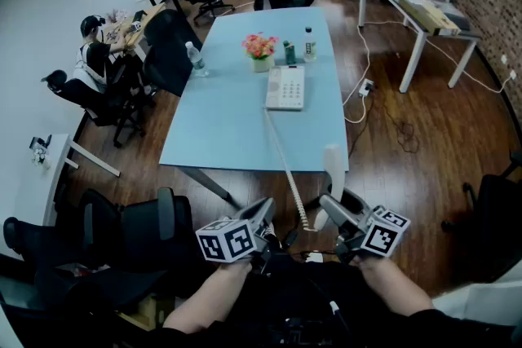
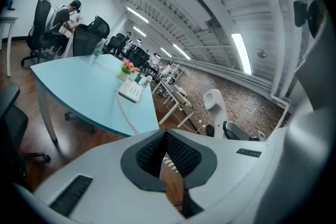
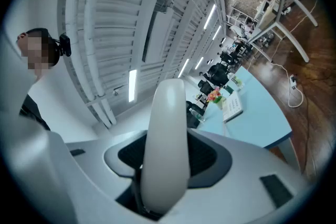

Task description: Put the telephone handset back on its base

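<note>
Blue tabletop (image 1: 232,122) carries the base (image 1: 285,87); right tongs (image 1: 329,205) grip handset (image 1: 333,165) well short of it, left tongs (image 1: 265,210) shut, empty; taut cord (image 1: 285,167) may drag base.

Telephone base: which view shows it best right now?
Head view: the telephone base lies whole, seen from above, on the blue table. Left gripper view shows it small and oblique; right gripper view, tiny, right of the handset.

Both forearms reach forward, side by side. Left claw (image 1: 265,212): tilted slightly downward, jaws together, nothing between them. Right claw (image 1: 326,204): level, jaws clamped on handset (image 1: 333,167), which stands upright between them.
</note>
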`<state>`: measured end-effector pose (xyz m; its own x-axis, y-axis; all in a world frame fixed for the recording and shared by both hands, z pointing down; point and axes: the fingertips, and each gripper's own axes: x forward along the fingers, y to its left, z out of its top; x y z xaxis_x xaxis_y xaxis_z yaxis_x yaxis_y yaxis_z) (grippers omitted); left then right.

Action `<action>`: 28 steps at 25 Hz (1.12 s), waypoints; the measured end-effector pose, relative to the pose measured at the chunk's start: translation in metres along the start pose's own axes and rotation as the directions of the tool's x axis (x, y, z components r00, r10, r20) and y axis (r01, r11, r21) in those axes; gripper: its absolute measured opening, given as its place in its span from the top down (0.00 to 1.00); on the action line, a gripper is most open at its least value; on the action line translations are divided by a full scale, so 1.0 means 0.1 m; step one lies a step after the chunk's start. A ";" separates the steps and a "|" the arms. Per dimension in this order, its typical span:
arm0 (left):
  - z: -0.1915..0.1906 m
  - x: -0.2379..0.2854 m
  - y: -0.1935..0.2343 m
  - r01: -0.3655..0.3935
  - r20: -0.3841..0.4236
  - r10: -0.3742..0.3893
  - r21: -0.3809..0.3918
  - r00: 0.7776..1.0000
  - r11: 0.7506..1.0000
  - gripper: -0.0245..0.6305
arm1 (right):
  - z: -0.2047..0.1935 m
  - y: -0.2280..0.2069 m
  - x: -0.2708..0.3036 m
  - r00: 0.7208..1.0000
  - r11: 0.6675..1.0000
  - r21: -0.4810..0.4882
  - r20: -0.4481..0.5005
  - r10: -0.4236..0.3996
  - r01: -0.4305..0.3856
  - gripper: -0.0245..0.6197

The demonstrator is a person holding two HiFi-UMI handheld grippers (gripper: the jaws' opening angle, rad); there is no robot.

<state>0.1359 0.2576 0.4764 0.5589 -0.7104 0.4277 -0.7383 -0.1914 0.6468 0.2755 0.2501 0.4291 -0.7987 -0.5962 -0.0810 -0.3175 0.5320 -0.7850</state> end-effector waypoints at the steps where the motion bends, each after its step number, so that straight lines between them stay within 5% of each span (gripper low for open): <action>1: 0.04 0.02 0.06 -0.012 -0.008 0.013 0.006 1.000 1.000 0.96 | 0.03 0.00 0.04 1.000 1.000 -0.020 0.000 -0.011 0.011 0.60; 14: 0.64 0.42 0.61 -0.054 -0.032 0.055 0.032 0.998 0.998 0.96 | 0.31 -0.42 0.63 0.996 0.996 0.009 0.035 -0.084 0.084 0.60; 28: 2.03 0.99 1.56 -0.008 -0.012 0.008 0.029 1.000 1.000 0.96 | 0.53 -0.92 2.27 0.984 0.984 -0.052 -0.048 -0.171 0.169 0.60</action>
<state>-0.0006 0.0200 0.4907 0.5573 -0.7035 0.4410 -0.7534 -0.2052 0.6248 0.1502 0.0344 0.4502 -0.7561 -0.6490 0.0843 -0.4739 0.4542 -0.7544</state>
